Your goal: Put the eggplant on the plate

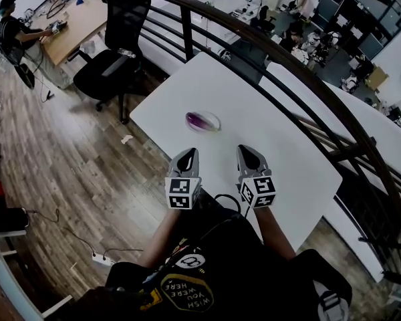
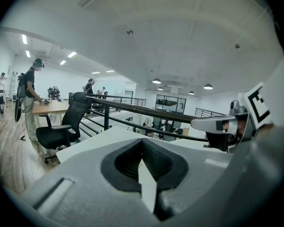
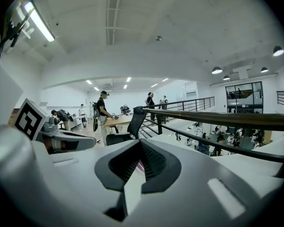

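Note:
A purple eggplant [image 1: 201, 120] lies on a small clear plate [image 1: 214, 127] near the middle of the white table [image 1: 267, 132]. My left gripper [image 1: 186, 158] and right gripper [image 1: 248, 155] hover side by side over the table's near edge, short of the plate, both pointing toward it. Each has its jaws together with nothing held. In the left gripper view the shut left gripper [image 2: 143, 141] fills the lower frame and hides the plate. The right gripper view shows the right gripper [image 3: 141, 144] shut, with a purple sliver of the eggplant [image 3: 140, 164] behind its pads.
A black office chair [image 1: 113, 65] stands off the table's far left corner. A dark railing [image 1: 287, 65] runs along the table's far side. A wooden desk [image 1: 77, 19] with a person stands at the upper left. Cables lie on the wood floor [image 1: 67, 179].

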Available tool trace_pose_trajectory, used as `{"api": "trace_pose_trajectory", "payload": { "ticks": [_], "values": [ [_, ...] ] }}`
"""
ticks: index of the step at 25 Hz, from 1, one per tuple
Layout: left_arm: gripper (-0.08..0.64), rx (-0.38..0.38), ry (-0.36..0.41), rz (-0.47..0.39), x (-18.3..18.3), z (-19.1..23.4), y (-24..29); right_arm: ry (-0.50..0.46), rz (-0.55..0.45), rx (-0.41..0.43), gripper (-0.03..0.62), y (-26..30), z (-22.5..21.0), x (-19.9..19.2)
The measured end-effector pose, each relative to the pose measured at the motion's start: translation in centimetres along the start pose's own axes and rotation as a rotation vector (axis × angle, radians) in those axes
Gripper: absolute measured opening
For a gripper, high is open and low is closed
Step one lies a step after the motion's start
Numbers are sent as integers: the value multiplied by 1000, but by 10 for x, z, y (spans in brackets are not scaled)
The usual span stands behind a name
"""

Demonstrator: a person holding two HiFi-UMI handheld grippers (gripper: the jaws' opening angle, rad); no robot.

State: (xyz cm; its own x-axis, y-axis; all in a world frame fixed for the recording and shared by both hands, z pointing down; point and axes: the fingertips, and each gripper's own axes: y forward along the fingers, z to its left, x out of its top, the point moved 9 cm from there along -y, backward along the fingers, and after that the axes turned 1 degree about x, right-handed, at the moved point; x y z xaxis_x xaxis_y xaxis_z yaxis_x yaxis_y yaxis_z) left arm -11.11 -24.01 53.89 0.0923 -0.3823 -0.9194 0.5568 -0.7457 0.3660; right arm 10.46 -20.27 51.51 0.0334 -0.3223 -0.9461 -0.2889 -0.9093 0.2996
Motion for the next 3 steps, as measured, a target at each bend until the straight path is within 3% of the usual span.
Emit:
{"api": "trace_pose_trajectory", "payload": {
  "ticks": [3],
  "values": [
    [6,1,-2,4,-2,-2,-5,8,5,6,2,-4,3,-3]
  ]
}}
